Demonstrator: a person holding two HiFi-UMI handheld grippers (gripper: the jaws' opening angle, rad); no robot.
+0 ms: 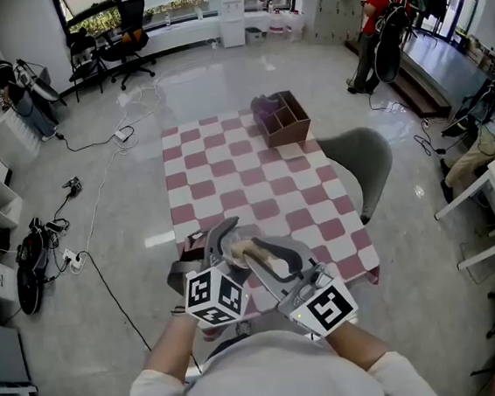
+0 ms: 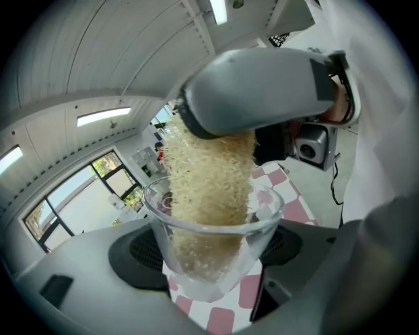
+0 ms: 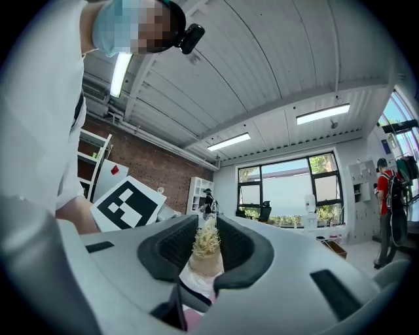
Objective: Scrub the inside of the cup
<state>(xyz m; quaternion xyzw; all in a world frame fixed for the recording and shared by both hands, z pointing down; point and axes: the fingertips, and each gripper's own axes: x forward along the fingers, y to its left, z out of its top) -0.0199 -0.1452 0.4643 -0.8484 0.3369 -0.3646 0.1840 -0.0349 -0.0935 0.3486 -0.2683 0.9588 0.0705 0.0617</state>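
Fingers (image 2: 134, 252): left gripper (image 2: 211, 254) clasps cup (image 2: 196, 282), right gripper (image 3: 204, 260) loofah (image 2: 209, 183) | checkered table (image 1: 228, 177) | grey floor (image 1: 116, 206)

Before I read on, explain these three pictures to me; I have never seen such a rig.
There is no robot here. A person holds a hand tool in each hand, each with two fingers that close on things and a cube with square markers.

The head view comes from a camera on the person's head, looking down. The other two come from cameras on the tools, each looking along its own fingers.

On the checked table stands a wooden box at the far end.

The left gripper is closed on a clear cup. The right gripper is closed on a straw-coloured scrubber, which reaches down into the cup, nearly to its bottom. Both are held above the table's near edge.
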